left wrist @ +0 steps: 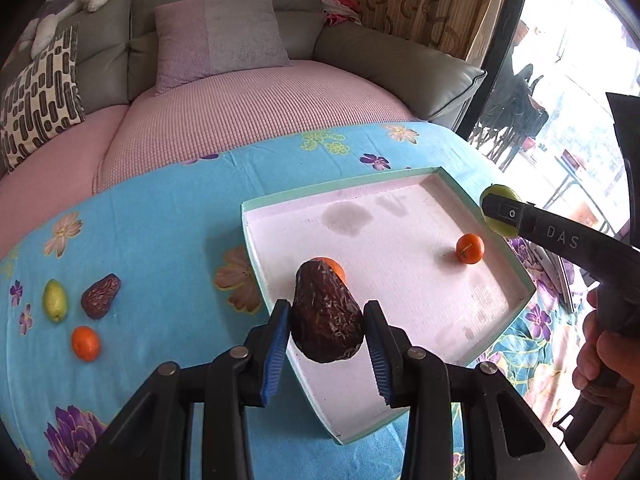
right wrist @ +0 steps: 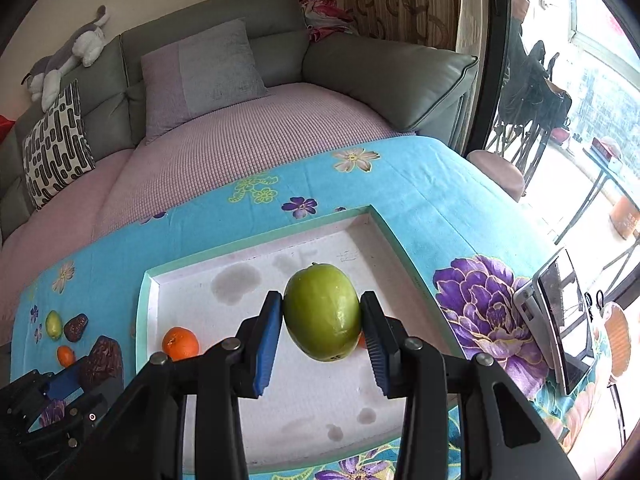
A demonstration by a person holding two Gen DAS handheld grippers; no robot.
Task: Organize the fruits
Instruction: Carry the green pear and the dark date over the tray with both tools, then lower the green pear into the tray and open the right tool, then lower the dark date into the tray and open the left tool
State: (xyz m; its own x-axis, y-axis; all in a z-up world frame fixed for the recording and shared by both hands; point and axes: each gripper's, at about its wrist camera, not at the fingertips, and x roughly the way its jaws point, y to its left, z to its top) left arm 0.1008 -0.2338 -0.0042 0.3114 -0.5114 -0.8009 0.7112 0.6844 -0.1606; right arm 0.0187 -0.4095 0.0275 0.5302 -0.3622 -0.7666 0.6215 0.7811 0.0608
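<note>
Left tongs (left wrist: 326,322): closed on a dark brown wrinkled date (left wrist: 326,316); both blue pads (left wrist: 276,344) press its sides. Lower centre of the left wrist view, above the near left corner of the tray.
Right tongs (right wrist: 322,320): closed on a green jujube (right wrist: 322,312); the pads touch its left and right flanks. Centre of the right wrist view, above the tray interior.
Right tongs, as seen from the left wrist: enter from the right edge, held by a hand (left wrist: 604,380) at the lower right; the green fruit shows at the tip, over the tray's far right rim.
Tray (left wrist: 400,178): shallow, white floor with grey stains, pale green rim; rests on the worktop, centre right of the left wrist view.
Tray contents: one small orange (left wrist: 470,248) at the right side; a second orange (left wrist: 334,266) partly hidden behind the held date.
Worktop (left wrist: 160,220): covered by a turquoise floral cloth.
Loose fruit, left of the tray, lower left of the left wrist view: a small green jujube (left wrist: 55,300), a second date (left wrist: 100,296) just beside it, a third orange (left wrist: 85,343) below both. All three lie on the cloth, well apart from the tray.
Background: grey sofa (left wrist: 360,48) with a lilac cushion (left wrist: 218,36), upper half of the frame; a patterned pillow (left wrist: 40,100) and a plush toy (left wrist: 64,4) at the upper left.
</note>
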